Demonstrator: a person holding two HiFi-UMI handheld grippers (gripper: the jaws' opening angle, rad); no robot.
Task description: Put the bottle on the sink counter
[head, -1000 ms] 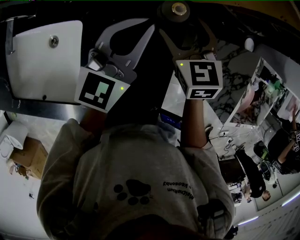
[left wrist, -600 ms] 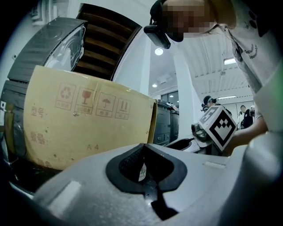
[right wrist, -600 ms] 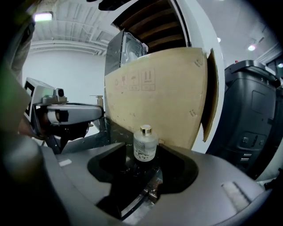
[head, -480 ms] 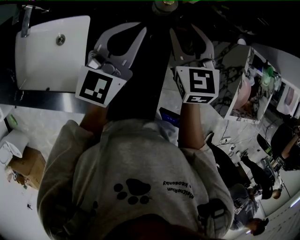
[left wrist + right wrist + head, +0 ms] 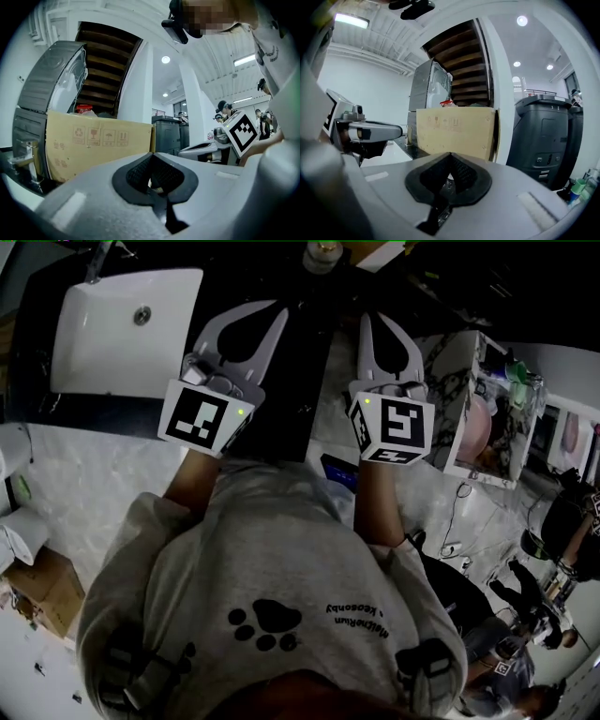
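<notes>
I'm looking down over the person's grey sweatshirt (image 5: pixel 272 615) at the dark sink counter (image 5: pixel 94 409), with the white sink (image 5: pixel 112 343) sitting at its left. Through the gripper views I'm seeing a cardboard box (image 5: pixel 93 140) leaning beside a grey appliance (image 5: pixel 51 89), and a dark bin (image 5: pixel 548 136) off to the right. I'm holding the left gripper (image 5: pixel 151 155) with its fingers together, tip to tip, nothing between them. The right gripper (image 5: pixel 450 154) is closing fully, its fingers meeting on nothing. The bottle (image 5: pixel 323 251) is standing on the counter just beyond both sets of tips, showing only its round top at the frame's upper edge.
</notes>
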